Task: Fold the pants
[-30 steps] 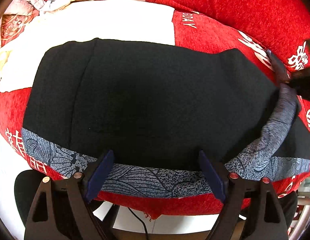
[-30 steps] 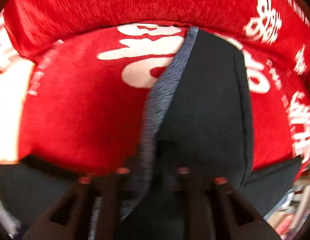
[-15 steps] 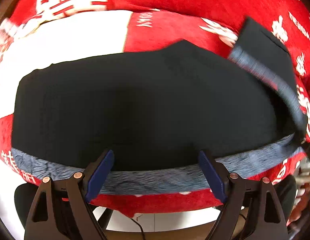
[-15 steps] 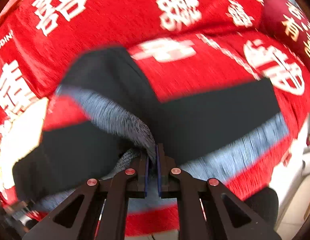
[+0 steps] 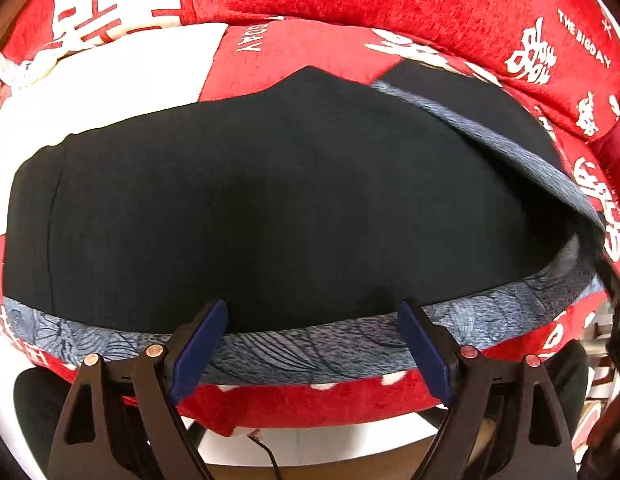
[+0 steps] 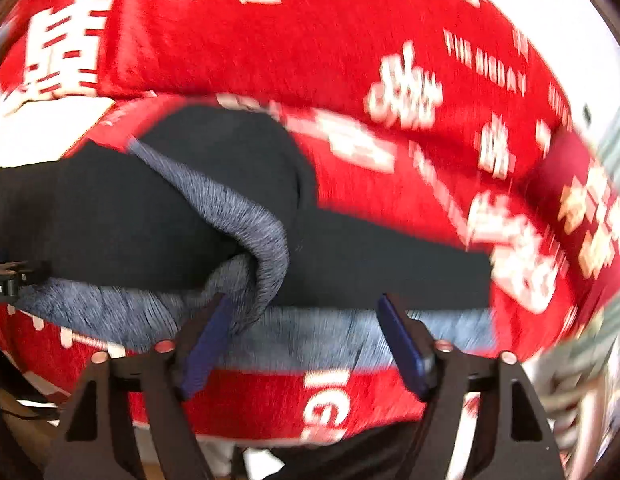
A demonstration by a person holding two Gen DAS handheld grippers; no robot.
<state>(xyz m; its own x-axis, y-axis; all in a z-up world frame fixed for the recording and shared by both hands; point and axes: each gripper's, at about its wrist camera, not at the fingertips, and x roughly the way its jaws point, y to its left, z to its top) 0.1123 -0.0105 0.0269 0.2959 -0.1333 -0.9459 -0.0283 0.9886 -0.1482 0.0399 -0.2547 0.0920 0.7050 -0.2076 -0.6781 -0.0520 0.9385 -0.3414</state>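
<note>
Here, black pants [image 5: 269,200] with grey patterned trim lie spread on red sofa cover [image 5: 350,8], one end folded back over the rest. Left gripper [image 5: 312,344] hovers above near trim edge, jaws wide apart, nothing between. Right gripper [image 6: 303,338] jaws opening, pads clear of bunched grey trim just ahead; view blurred.

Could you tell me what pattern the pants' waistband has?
Blue-grey leaf-line print on the black pants' waistband, clearest in the left wrist view.
</note>
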